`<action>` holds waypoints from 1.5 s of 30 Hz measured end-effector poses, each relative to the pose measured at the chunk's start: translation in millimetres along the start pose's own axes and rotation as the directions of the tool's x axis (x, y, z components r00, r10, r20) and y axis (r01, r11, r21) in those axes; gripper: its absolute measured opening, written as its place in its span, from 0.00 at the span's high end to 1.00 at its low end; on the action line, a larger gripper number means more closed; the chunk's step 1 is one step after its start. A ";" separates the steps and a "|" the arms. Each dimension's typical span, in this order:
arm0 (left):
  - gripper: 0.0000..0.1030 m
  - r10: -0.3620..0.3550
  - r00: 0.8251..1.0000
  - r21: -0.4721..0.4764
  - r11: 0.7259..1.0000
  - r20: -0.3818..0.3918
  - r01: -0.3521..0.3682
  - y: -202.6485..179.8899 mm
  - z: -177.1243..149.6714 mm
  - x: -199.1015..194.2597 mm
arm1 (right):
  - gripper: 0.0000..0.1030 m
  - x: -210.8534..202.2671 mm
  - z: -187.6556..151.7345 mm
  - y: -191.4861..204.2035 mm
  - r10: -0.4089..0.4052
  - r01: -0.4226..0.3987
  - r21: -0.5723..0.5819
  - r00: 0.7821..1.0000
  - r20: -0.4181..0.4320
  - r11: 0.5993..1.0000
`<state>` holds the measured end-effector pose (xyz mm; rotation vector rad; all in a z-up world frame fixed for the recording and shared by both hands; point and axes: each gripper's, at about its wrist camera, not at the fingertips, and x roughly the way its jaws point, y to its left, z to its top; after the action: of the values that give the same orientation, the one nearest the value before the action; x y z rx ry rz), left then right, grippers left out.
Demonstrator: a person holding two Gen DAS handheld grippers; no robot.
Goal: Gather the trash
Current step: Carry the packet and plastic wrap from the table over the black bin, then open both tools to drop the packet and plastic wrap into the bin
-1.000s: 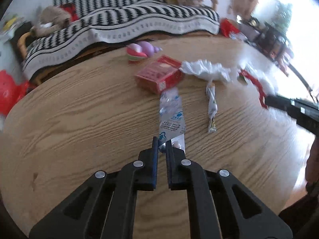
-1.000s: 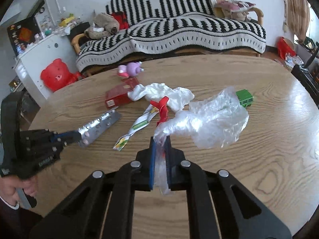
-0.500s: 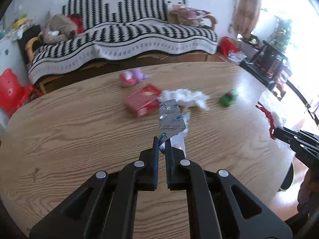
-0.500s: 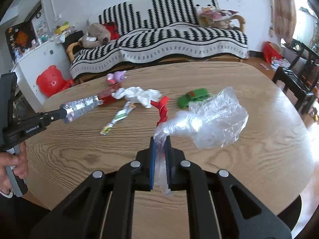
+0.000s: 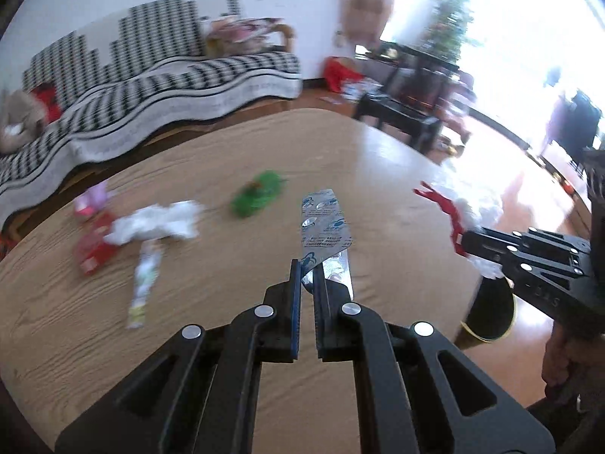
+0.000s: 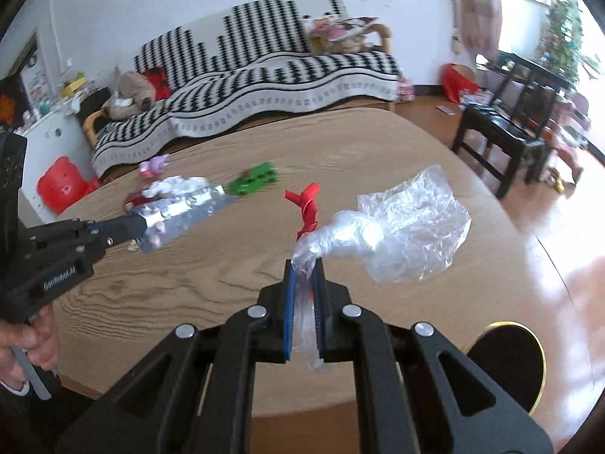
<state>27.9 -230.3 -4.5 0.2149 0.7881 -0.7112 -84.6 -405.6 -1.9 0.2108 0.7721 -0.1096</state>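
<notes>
With my left gripper (image 5: 308,276) jaws pinching only the blister pack's (image 5: 324,227) corner and my right gripper (image 6: 302,276) jaws nipping the plastic bag's (image 6: 401,227) neck above the tabletop (image 6: 227,265), I fear either slipping before the black bin (image 6: 506,355) beside it.

White lettering "GenRobot.AI" on side of left tool (image 6: 124,227) body. Blue logos and print on silver blister pack (image 5: 325,227): too blurred to read. Nothing else legible.
</notes>
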 end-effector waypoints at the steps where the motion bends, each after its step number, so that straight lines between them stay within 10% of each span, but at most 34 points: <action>1: 0.95 -0.014 1.000 0.014 1.000 -0.002 0.014 -10.2 1.4 2.9 | 0.91 -6.2 -4.0 -12.8 -0.014 0.014 0.016 1.000 0.004 1.000; 25: 0.95 -0.309 0.922 0.272 0.890 -0.232 0.367 -279.6 -36.5 128.5 | 0.90 -76.1 -127.3 -270.3 -0.165 0.199 0.462 0.980 -0.115 0.864; 45: 0.95 -0.304 0.893 0.238 0.889 -0.330 0.391 -314.7 -55.1 190.4 | 0.90 -58.1 -144.4 -299.1 -0.136 0.209 0.535 0.975 -0.173 0.818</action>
<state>-117.2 -538.4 -153.9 0.4649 1.0070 -1.1662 -276.5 -662.5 -106.1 0.7060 0.8735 -0.5024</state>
